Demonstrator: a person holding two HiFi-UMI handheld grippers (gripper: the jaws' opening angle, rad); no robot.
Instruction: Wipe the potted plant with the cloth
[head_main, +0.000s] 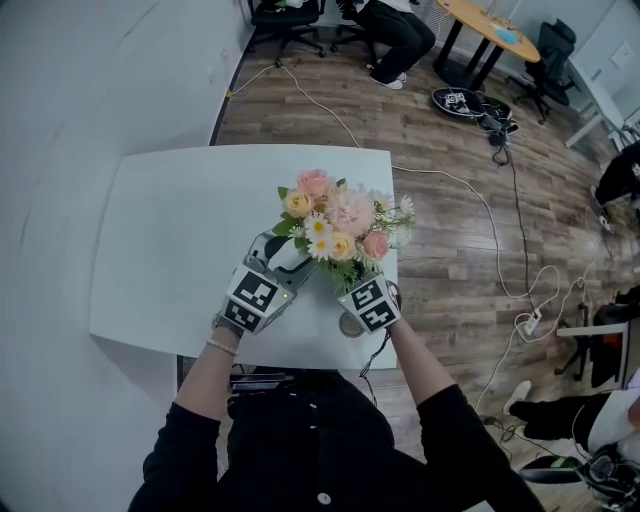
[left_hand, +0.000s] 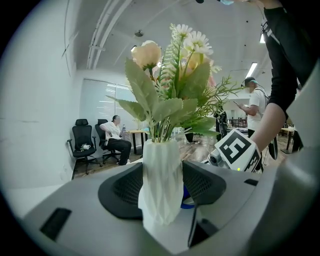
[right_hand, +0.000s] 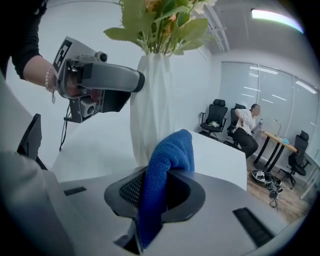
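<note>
Potted plant (head_main: 335, 225): stands near the front right edge of the white table (head_main: 170, 250).
Vase (left_hand: 160, 160): white, upright; the blooms hide it in the head view.
Left gripper (left_hand: 161, 189): clamped on the vase's lower body.
Cloth (right_hand: 170, 150): blue, pinched in the right gripper (right_hand: 161, 197), bulging low beside the vase; contact unclear.
Flower tops: cut off in the right gripper view.

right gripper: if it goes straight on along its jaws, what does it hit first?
Probably the white vase, lower body, dead ahead. The blue cloth pinched in the right gripper pokes forward, so it would touch first. Gap unclear.
</note>
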